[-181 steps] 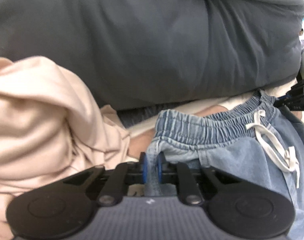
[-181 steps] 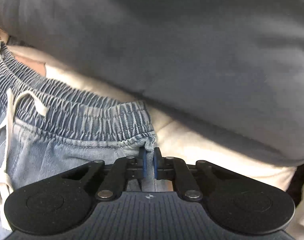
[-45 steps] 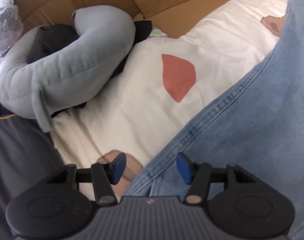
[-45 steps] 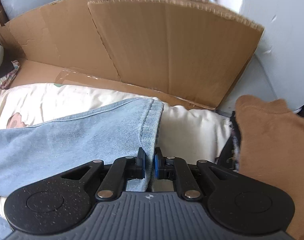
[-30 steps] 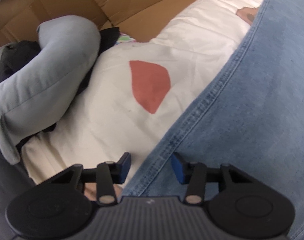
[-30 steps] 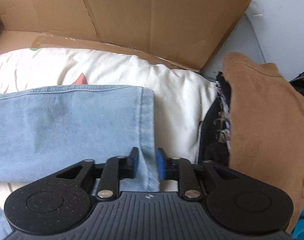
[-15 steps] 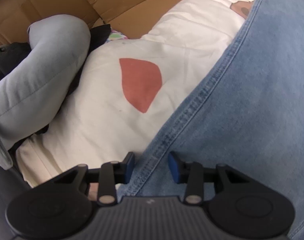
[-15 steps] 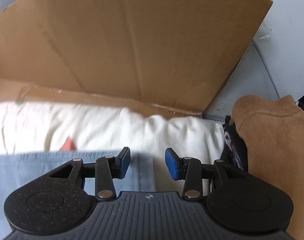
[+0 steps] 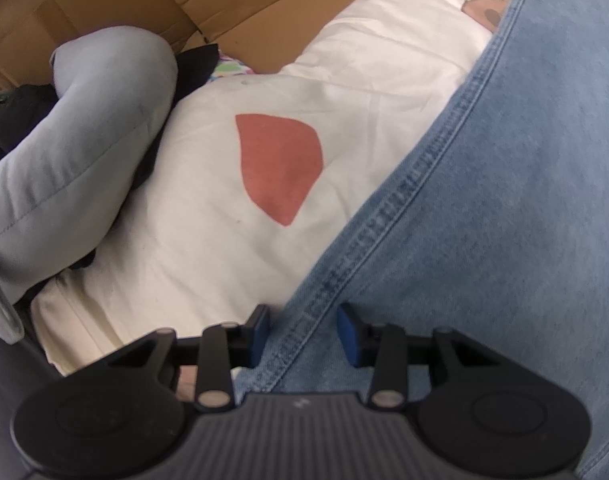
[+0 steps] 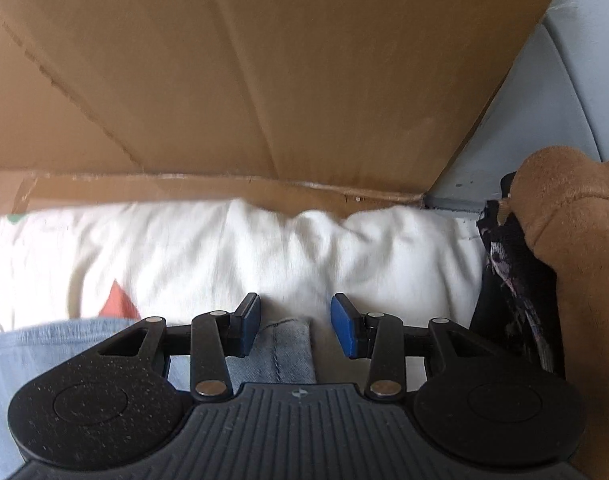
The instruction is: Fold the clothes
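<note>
Light blue denim trousers lie spread over a white quilt with red patches. My left gripper stands open over the trousers' stitched side seam, which runs between its blue pads without being pressed. In the right wrist view the denim's hem corner lies flat under my right gripper, whose blue pads stand apart on either side of it and do not touch it.
A brown cardboard wall rises behind the quilt. A grey U-shaped pillow over dark cloth lies at the left. A brown fleece garment and a dark patterned cloth sit at the right edge.
My right gripper let go of the denim hem, opened, and moved forward toward the cardboard. My left gripper kept its place over the seam, its pads slightly closer together.
</note>
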The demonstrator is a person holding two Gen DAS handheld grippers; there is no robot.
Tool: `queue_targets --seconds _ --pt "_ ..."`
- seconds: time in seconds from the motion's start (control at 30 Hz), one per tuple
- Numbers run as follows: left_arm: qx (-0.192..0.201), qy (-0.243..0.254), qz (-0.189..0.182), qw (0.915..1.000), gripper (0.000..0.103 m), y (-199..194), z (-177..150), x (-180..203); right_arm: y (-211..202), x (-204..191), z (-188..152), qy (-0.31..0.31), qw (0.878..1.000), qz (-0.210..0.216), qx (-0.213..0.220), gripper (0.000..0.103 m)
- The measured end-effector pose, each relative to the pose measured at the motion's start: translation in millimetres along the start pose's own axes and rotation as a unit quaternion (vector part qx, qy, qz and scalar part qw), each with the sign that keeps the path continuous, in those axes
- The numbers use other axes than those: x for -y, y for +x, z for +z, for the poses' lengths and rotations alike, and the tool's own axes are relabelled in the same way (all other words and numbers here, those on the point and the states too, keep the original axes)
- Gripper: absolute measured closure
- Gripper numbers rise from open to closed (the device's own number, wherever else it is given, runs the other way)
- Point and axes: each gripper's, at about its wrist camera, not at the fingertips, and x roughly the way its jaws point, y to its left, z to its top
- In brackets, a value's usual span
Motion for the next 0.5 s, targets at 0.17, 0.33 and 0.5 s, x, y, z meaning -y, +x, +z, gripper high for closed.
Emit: queue_targets --seconds 0.17,0.33,0.5 --pt "0.002 0.000 -0.001 1.0000 0.062 -2 -4 -1 -14 6 -3 0.011 1.000 0.017 0.002 0.057" --pt "0.005 -0.003 -0.003 1.0000 0.062 -4 -8 -2 -24 7 1 0.022 0.999 0.029 0.006 0.057" --pt "0.003 -0.002 -0.004 1.0000 0.062 -7 -10 -3 -16 -2 -4 -0.005 1.000 0.023 -0.016 0.057"
